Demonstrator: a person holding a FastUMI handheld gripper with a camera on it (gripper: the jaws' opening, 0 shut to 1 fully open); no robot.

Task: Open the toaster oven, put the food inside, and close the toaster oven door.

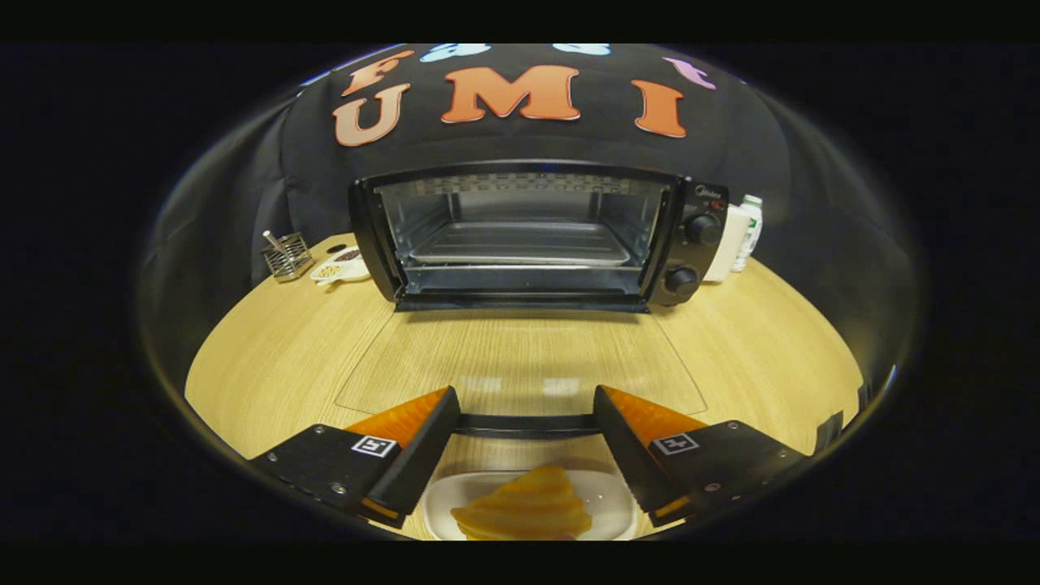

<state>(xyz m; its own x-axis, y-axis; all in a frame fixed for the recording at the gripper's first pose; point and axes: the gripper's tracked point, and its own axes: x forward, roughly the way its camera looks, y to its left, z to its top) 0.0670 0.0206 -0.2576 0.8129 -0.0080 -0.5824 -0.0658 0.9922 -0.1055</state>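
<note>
The black toaster oven [536, 236] stands at the back of the wooden table with its glass door [520, 357] folded down flat towards me. The door's dark handle [524, 424] lies just ahead of my fingertips. Inside the oven a metal tray [520, 244] rests on the rack. A golden ridged pastry [524, 510] lies on a white plate [608, 504] close below, between my fingers. My gripper [524, 406] is open, its fingers spread wide on either side of the plate and touching nothing.
Left of the oven stand a wire holder [286, 255] and a small white dish [341, 265] with bits in it. A white container [725, 244] and a bottle [749, 231] sit to the oven's right. Two knobs [700, 229] are on its right panel.
</note>
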